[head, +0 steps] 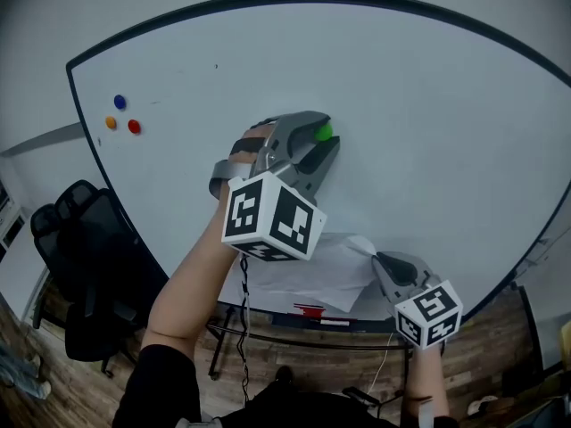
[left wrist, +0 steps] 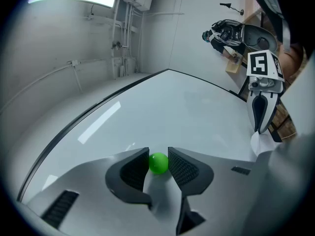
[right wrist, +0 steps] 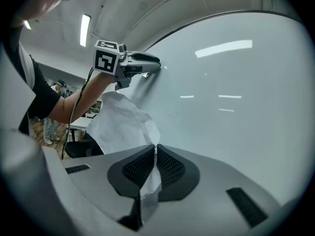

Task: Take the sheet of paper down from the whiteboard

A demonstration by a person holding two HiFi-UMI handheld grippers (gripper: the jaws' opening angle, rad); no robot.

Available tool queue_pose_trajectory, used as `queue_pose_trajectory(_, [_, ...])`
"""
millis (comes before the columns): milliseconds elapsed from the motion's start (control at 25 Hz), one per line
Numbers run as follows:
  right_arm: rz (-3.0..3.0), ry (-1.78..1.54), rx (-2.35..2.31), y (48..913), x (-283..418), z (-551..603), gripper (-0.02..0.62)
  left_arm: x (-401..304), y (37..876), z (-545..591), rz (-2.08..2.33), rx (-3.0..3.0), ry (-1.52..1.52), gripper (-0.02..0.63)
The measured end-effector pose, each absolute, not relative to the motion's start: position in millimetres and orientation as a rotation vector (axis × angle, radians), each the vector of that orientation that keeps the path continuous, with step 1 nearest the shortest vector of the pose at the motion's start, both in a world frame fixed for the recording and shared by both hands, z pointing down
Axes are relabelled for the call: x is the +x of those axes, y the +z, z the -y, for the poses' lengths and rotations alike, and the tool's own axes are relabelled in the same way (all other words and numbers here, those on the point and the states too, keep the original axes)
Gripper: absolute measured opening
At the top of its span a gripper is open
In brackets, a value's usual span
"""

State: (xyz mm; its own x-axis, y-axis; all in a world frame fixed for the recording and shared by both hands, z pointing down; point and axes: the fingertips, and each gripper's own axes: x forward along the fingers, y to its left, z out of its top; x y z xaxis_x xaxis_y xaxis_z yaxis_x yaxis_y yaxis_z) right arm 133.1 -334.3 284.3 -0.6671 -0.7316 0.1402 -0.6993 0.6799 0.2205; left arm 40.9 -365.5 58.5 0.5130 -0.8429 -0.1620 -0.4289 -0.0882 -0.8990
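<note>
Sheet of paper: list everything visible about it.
The sheet of paper is white, thin and heavily creased, with bent edges. It hangs loose in front of the whiteboard's lower part, billowed rather than flat. A corner on its right is pinched between the shut jaws of the right gripper, the only thing seen touching it. The left gripper, closed on a green magnet, is higher on the board, apart from the sheet; its marker cube hides part of the sheet in the head view.

the white sheet of paper (head: 330,267) hangs crumpled low against the whiteboard (head: 410,105).
</note>
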Motion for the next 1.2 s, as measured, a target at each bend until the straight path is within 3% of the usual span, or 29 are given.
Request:
queue_pose_trajectory(520, [2.692, -0.155, 1.001, 311, 94, 336, 0.028, 18, 58, 322, -1.085, -1.756, -0.286, 0.146])
queue_pose_trajectory(640, [2.689, -0.120, 0.985, 322, 93, 338, 0.028, -3, 69, 303, -1.118, -1.799, -0.236, 0.049])
queue_pose_trajectory(720, [2.688, -0.094, 0.980, 332, 91, 345, 0.028, -18, 80, 293, -1.139, -1.808, -0.258, 0.026])
queue_pose_trajectory(1200, [2.683, 0.063, 0.903, 397, 80, 340, 0.028, -64, 224, 263, -1.352, -2.186, -0.317, 0.012])
